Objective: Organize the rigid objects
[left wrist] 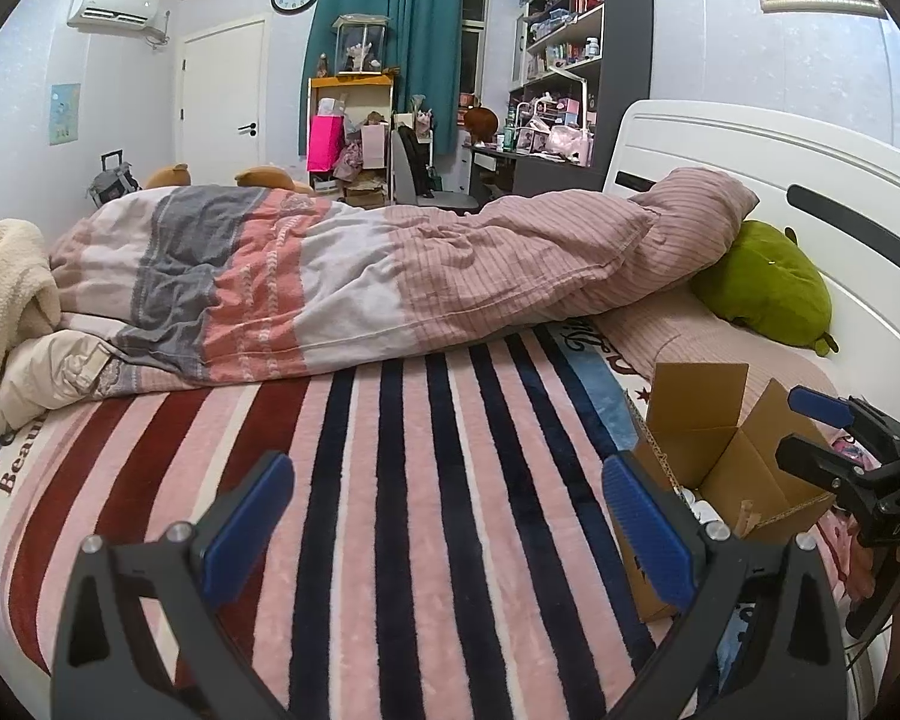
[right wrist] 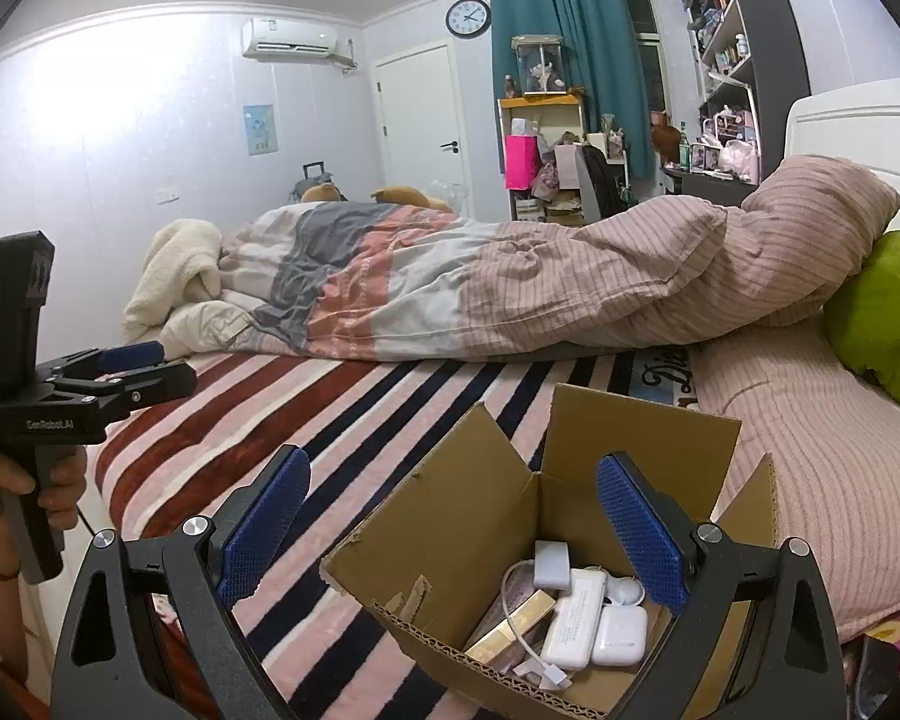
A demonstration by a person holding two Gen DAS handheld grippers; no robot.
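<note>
Striped fleece blanket (left wrist: 390, 480) covers the near part of the bed, and as far as both views show it's bare, w/ no loose hard items left on it; the bunched duvet (left wrist: 390, 264) and green plush (left wrist: 768, 288) sit further back, not part of the job. Cardboard box (right wrist: 468, 516) stands open on the blanket's right edge, flaps up, and already holds the goods: white power bank (right wrist: 573, 621), white earbud case (right wrist: 621, 636), small white charger (right wrist: 551, 564), gold bar-shaped thing (right wrist: 519, 624), a cable. So sorting looks about done, imo; what's left, if anything, is closing the flaps or moving the box, though the floor and bed's far side aren't visible. Left gripper (left wrist: 447, 531) hovers over bare blanket, fingers spread wide, holding nothing. Right gripper (right wrist: 453, 531) hangs just above the box opening, fingers equally wide, empty, touching nothing.
</note>
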